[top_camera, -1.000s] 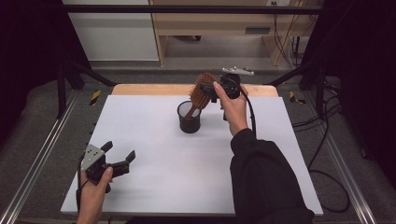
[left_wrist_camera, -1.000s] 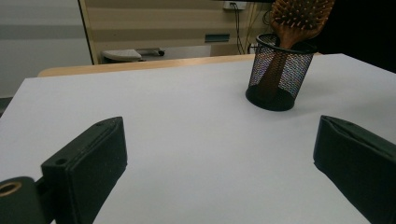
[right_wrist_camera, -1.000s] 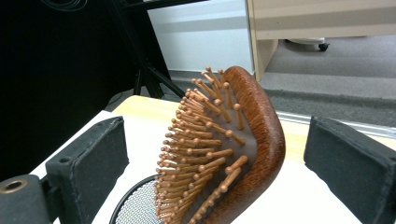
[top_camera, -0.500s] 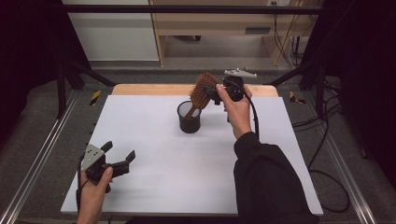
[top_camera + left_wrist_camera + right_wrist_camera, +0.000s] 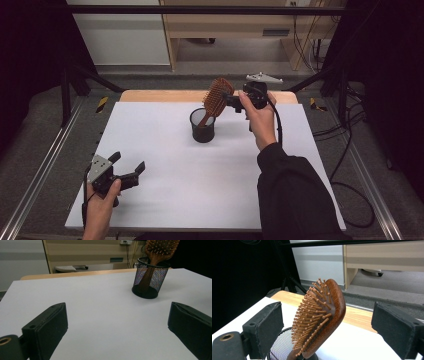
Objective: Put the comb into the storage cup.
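A brown wooden hairbrush [image 5: 218, 96] stands handle-down in a black mesh cup [image 5: 202, 126] at the table's middle back, its head leaning to the right. My right gripper [image 5: 231, 100] is level with the brush head. In the right gripper view the brush [image 5: 329, 307] sits between the wide black jaws of the right gripper [image 5: 327, 325], and neither pad touches it. Those jaws have just been closing a little. My left gripper [image 5: 129, 163] rests open at the front left, with nothing between its jaws. In the left gripper view, the left gripper [image 5: 117, 322] faces the cup [image 5: 149, 281] and brush [image 5: 161, 247].
The white table top [image 5: 165, 150] has a wooden strip along its far edge [image 5: 150, 95]. Metal rails run down both sides of the table. A cable trails from the right gripper over the person's dark sleeve [image 5: 290, 190].
The right hand has shifted slightly to the right beside the brush head. The brush, the cup and the left gripper have stayed where they were.
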`<state>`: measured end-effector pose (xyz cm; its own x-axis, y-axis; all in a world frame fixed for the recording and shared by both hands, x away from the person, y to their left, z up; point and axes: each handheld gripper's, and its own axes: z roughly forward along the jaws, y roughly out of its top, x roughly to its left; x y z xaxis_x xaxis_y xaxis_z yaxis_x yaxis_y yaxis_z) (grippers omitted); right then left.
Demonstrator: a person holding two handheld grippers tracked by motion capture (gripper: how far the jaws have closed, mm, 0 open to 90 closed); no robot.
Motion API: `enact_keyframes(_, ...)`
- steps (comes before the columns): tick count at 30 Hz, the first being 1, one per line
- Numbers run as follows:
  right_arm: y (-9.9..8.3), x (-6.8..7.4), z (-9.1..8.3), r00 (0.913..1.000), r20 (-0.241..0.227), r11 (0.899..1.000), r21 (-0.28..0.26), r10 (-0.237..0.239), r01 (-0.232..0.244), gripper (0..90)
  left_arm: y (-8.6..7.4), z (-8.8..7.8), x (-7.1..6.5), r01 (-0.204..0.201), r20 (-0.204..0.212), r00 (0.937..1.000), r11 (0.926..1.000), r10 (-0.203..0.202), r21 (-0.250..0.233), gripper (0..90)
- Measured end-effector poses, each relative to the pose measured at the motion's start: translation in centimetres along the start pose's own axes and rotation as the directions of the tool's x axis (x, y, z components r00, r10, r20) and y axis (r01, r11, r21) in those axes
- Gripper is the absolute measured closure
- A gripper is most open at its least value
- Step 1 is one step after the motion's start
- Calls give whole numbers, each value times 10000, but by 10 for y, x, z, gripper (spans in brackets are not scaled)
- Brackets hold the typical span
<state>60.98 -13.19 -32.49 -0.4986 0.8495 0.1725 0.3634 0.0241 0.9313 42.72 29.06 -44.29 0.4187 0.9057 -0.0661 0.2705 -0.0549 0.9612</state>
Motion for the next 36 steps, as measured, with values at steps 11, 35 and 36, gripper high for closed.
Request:
enact_keyframes(11, 9, 3, -10, 9995, -308, 9995, -325, -2, -8, 115, 0, 1, 0, -43, -25, 10000, 10000, 43, 11, 31)
enact_keyframes(35, 20, 11, -26, 9961, 633, 9864, -1484, -614, 702, 44, 0, 2, 2, 29, -56, 10000, 10000, -29, 30, 31)
enact_keyframes(36, 20, 11, -27, 9956, 676, 9856, -1521, -647, 744, 44, 0, 2, 2, 34, -75, 10000, 10000, -34, 19, 31)
